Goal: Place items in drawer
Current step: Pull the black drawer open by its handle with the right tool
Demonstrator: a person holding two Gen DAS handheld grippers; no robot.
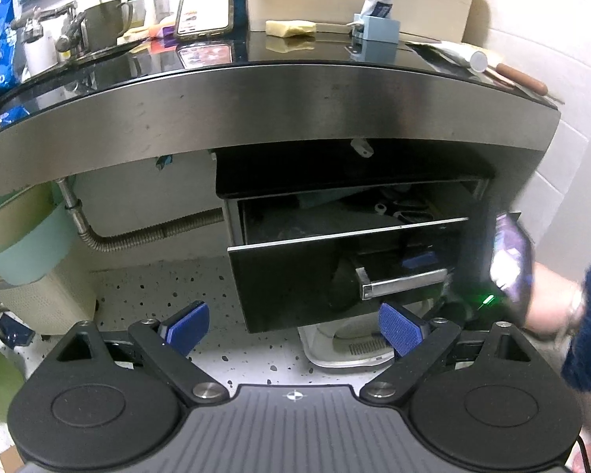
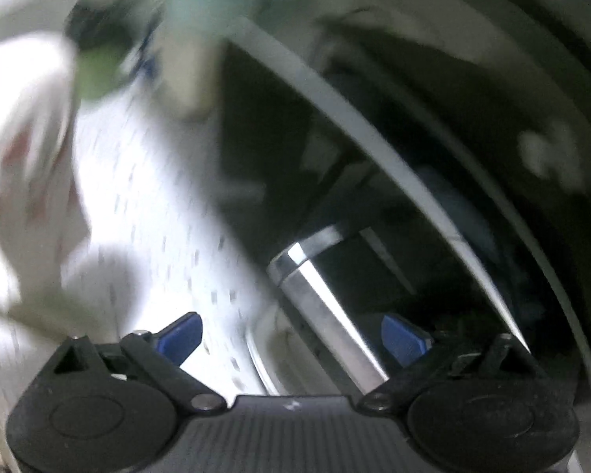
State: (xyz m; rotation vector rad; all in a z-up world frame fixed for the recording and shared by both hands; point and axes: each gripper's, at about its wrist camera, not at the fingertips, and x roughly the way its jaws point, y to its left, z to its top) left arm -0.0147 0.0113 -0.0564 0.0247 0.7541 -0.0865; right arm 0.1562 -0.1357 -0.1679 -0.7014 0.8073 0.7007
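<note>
1. One black drawer (image 1: 335,260) stands pulled open under the steel-fronted desk (image 1: 256,102); dark clutter inside, contents unclear.
2. Desk top: phone (image 1: 205,6) propped upright, blue toothpaste holder (image 1: 378,29), yellow sponge (image 1: 289,27), metal cup (image 1: 104,21) by the faucet (image 1: 69,25).
3. Speckled floor (image 1: 157,287) below; corrugated hose (image 1: 145,234) on the wall.
4. Left tool (image 1: 293,329) wide, holding nothing.
5. Right tool (image 2: 291,339) wide, nothing held, close to the drawer handle (image 2: 327,307); view blurred.

Glossy black drawer (image 1: 295,276) front, polished metal handle (image 1: 404,283), brushed-steel counter edge (image 1: 256,106).
</note>
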